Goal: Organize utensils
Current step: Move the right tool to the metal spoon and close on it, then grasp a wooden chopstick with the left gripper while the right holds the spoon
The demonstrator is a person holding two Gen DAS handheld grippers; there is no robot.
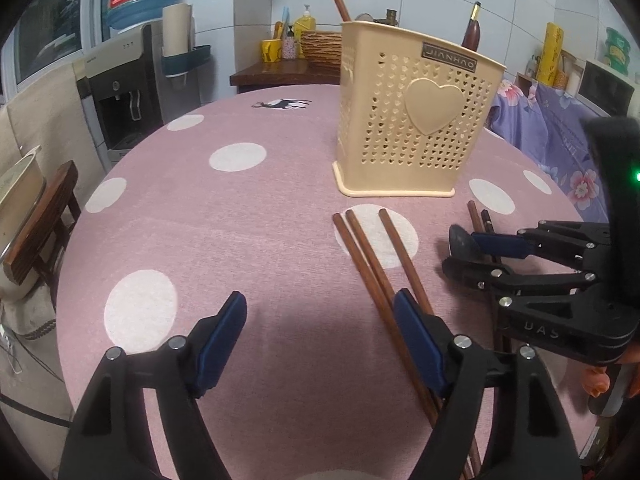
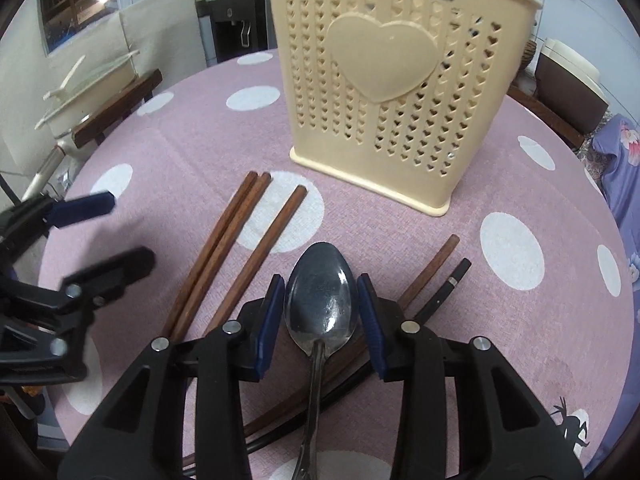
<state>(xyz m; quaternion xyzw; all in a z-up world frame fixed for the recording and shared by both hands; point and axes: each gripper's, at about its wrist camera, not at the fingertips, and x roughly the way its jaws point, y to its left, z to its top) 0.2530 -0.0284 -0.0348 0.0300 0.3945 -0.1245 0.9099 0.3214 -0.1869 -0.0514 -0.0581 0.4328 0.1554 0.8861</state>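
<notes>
Between the right gripper's [image 2: 322, 320] jaws lies the spoon [image 2: 322, 304], bowl up, flat on the counter [image 2: 160, 152]. The pads flank the bowl's widest part, close on both sides; whether they press it yet I cannot tell. Its handle runs back under the gripper and crosses a brown chopstick [image 2: 430, 274] and a black one [image 2: 448, 290].

Handling, judged: steel spoon, stiff, light, smooth. A curved polished bowl gives the pads poor purchase and may squirt out or pivot. The neck just behind the bowl looks the safer hold, narrow and straight-sided. The cloth under it is soft, so the jaws can dip slightly to get below the rim.

Three more brown chopsticks [image 1: 372, 264] lie side by side to the left, tips toward the holder [image 1: 416, 116]. Stiff, light, wooden, prone to roll; best pinched across the mid-shaft.

Left gripper [image 1: 320, 320]: jaws wide apart, empty, its right pad just over the chopsticks.

Holder: upright, perforated plastic, light, likely to tip if bumped. Two handles already stand in it.
</notes>
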